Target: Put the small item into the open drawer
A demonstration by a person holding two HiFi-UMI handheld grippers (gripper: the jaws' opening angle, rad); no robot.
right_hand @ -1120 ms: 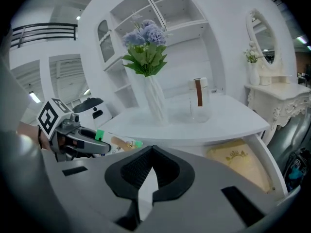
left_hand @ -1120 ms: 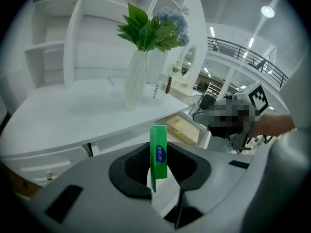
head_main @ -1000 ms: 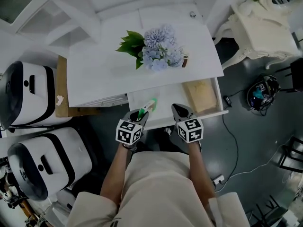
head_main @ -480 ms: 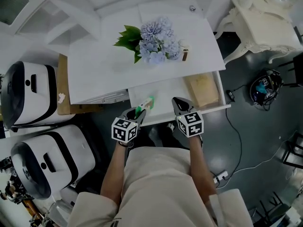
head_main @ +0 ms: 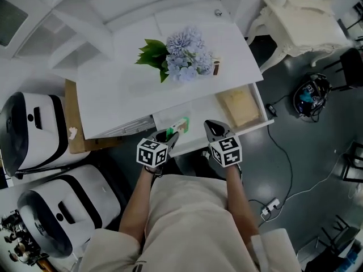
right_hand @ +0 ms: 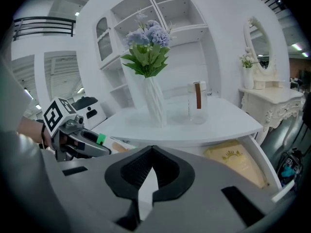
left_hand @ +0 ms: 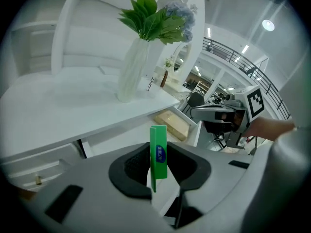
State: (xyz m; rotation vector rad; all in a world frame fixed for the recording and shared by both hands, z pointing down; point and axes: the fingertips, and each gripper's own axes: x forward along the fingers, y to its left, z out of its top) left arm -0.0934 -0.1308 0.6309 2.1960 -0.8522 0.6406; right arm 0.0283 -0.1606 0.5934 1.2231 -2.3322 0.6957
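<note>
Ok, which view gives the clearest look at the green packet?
The left gripper view: the green packet stands upright, clamped between the jaws, blue label facing the camera. The head view shows only a small green sliver ahead of the left gripper, over the open drawer. The right gripper view catches just its green end.

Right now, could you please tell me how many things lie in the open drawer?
1: a tan box at the drawer's right end. The green pack is clamped in the left gripper, not laid down. The desk may hide more.
</note>
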